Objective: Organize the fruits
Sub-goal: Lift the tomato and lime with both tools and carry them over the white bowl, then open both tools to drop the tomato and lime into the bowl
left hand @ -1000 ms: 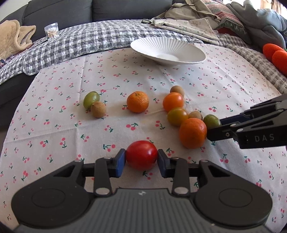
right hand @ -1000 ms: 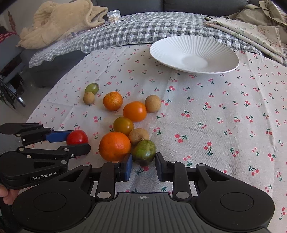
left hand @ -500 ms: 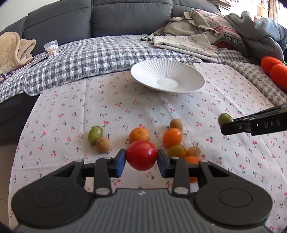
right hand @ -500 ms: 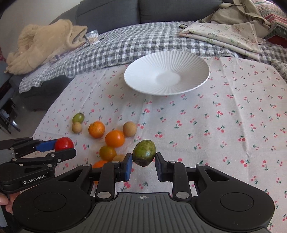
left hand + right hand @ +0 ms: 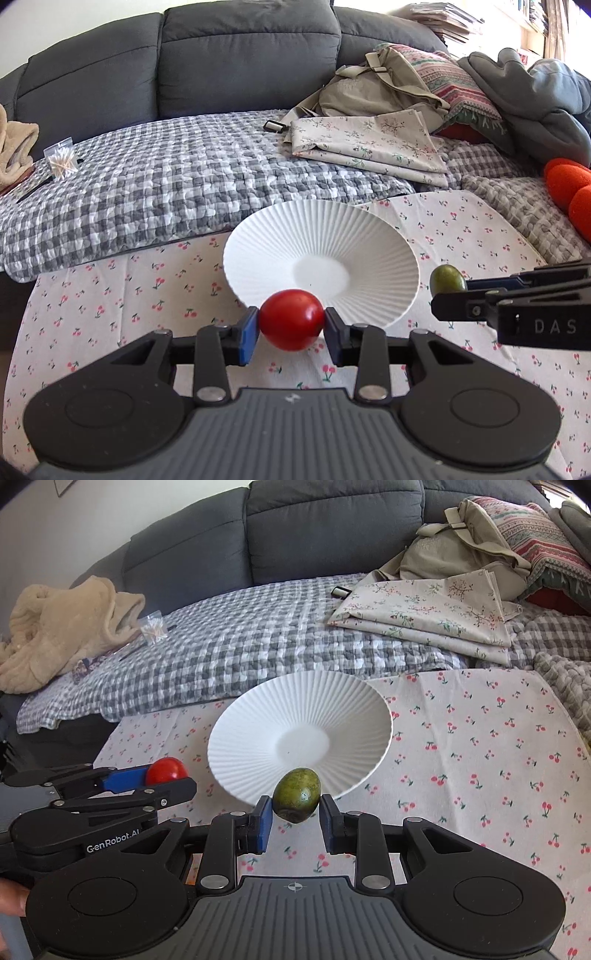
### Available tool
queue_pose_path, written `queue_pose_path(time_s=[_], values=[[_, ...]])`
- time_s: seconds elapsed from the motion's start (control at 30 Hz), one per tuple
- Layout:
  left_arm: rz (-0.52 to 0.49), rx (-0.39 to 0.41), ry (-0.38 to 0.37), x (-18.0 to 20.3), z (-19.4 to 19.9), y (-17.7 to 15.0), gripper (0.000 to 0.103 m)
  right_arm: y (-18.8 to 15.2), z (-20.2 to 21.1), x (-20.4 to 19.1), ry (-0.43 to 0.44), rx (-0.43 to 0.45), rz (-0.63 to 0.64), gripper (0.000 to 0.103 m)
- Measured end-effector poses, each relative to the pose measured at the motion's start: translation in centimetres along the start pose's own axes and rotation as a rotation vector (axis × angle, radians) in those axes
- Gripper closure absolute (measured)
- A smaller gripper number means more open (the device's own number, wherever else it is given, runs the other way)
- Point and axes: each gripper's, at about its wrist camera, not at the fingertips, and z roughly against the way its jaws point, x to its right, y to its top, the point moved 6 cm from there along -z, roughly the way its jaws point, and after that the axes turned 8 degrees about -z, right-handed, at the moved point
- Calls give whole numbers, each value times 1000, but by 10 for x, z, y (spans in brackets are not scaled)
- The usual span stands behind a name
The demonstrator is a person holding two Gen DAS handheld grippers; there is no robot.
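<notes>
Between the fingers of the left gripper (image 5: 291, 326) a red tomato (image 5: 291, 319) is clamped and held in the air at the near rim of the white ribbed plate (image 5: 332, 240). To its right, the right gripper (image 5: 295, 816) grasps a green fruit (image 5: 296, 795) in the same way, also raised at the plate's near edge. Plate and grippers are over a cherry-print cloth (image 5: 480, 757), with a checked blanket (image 5: 166, 184) and grey sofa (image 5: 240, 55) beyond
</notes>
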Motion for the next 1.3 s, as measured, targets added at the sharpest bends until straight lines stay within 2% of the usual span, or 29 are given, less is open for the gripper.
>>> queue_pose_path(time_s=[0.23, 0.33, 0.6, 0.77, 0.97, 1.07, 1.3], values=[[3, -15, 12, -2, -48, 19, 67, 23, -37, 11, -33, -7, 2, 76], [18, -38, 5, -3, -68, 19, 67, 25, -55, 15, -54, -29, 29, 76], [-43, -78, 18, 5, -97, 8, 67, 25, -84, 17, -70, -64, 46, 76], [-69, -68, 25, 10, -100, 7, 67, 18, -93, 18, -93, -78, 60, 76], [-75, -64, 16, 9, -95, 6, 63, 19, -90, 21, -50, -80, 9, 75], [-52, -61, -5, 3, -86, 6, 57, 22, -82, 24, -48, -68, -4, 75], [9, -37, 5, -24, -53, 7, 52, 33, -48, 41, -53, -27, -84, 75]])
